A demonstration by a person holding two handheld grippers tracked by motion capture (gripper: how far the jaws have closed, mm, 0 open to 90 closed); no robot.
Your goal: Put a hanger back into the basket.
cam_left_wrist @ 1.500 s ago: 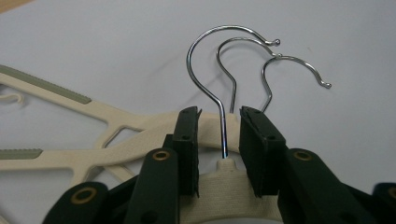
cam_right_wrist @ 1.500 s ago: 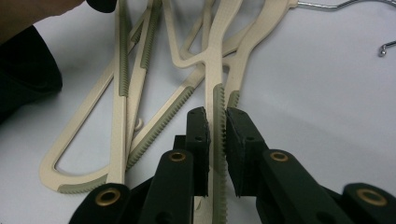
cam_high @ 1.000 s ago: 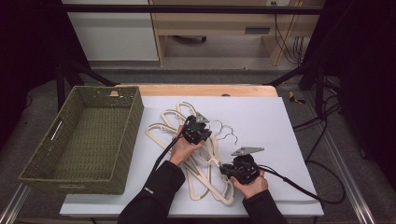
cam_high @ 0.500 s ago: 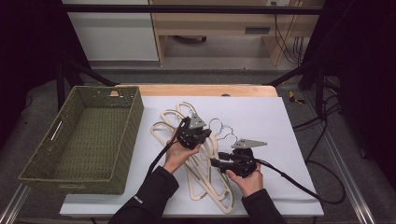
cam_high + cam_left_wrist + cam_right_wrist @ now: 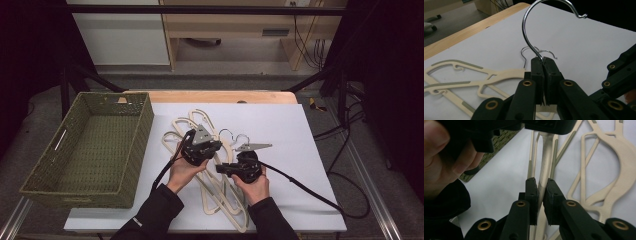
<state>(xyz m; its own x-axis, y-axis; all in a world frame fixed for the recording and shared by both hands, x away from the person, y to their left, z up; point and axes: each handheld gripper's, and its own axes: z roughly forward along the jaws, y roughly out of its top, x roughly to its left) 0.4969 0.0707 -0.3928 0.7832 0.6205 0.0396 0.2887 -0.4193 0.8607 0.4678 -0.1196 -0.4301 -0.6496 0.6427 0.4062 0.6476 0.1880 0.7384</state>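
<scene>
Your left hand-held gripper [image 5: 543, 65] is clamped on the metal hook [image 5: 529, 32] of a cream hanger [image 5: 545, 167] lifted off the white surface [image 5: 300, 130], while your right hand-held gripper [image 5: 541, 187], its jaws having just been closing, pinches that hanger's arm just beside the left one.

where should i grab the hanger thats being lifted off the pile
Take the hanger at the neck, just below its metal hook, coming from above: the hook stands upright there, clear of the other hangers, as the left tool already pinches it.
</scene>
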